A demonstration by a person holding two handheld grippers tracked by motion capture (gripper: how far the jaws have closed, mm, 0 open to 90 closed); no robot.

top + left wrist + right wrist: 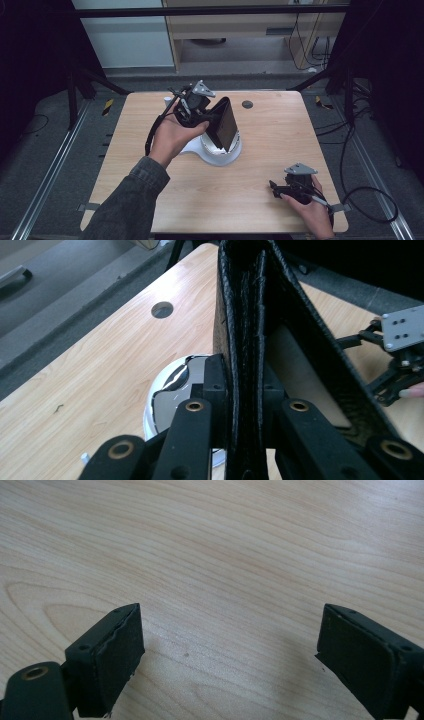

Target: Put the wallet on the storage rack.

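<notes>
A black leathery folded case (223, 124) hangs tilted above a white round stand (220, 152) near the middle of the table. My left gripper (207, 120) is shut on one edge of it. In the left gripper view the case (250, 315) rises between the two jaws of the left gripper (245, 385), and the white stand (170, 395) lies below. My right gripper (274, 188) rests low near the table's front right corner, open. Bare wood shows between the pads of the right gripper (230, 650).
The wooden table (265, 135) has a round cable hole (247, 104) at the back, seen also as the hole (162, 309). Cables trail off the right side onto the floor. The right gripper (400, 360) shows farther off in the left gripper view.
</notes>
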